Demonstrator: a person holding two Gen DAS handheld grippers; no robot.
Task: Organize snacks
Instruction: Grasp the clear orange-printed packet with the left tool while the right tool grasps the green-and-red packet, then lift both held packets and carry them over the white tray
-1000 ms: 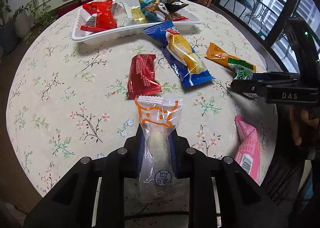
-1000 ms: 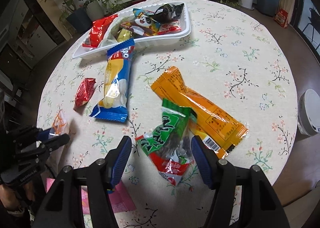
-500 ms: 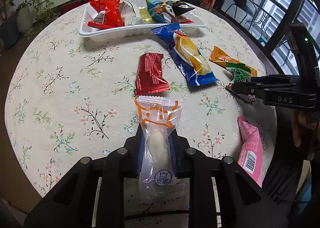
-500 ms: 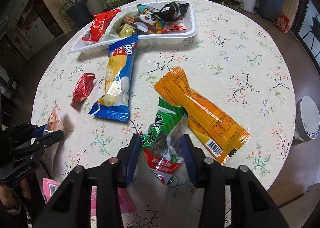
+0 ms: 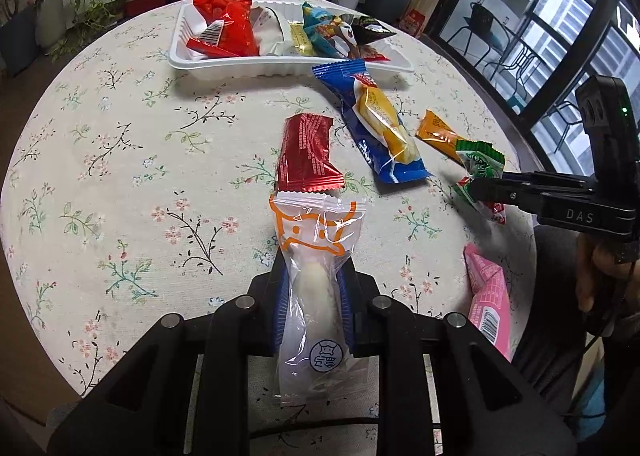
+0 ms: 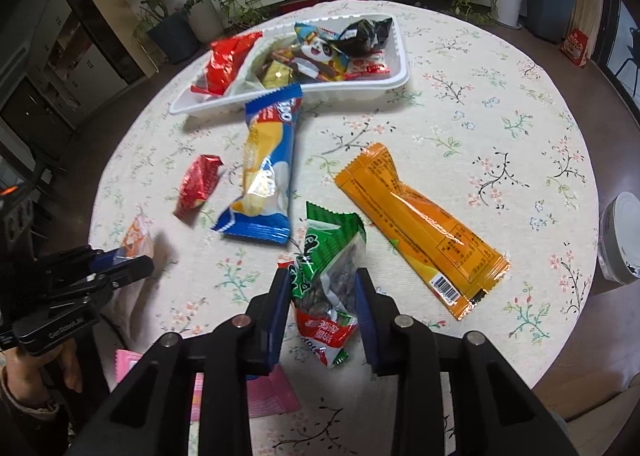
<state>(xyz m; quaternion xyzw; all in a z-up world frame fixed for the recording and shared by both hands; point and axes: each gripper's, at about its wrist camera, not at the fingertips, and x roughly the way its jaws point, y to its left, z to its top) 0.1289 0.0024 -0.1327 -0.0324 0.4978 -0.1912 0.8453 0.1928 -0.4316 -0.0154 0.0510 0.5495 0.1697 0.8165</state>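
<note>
left claw (image 5: 313,304): clamped on the clear cheese stick (image 5: 314,276), bottom centre
right claw (image 6: 323,296): pinching the green seed packet (image 6: 328,268)
tray (image 5: 280,69): top of frame, probably where both go

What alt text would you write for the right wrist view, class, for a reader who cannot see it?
The right gripper is shut on a green snack packet above a floral round table. Orange, blue and red packets lie ahead, before a filled white tray.
</note>
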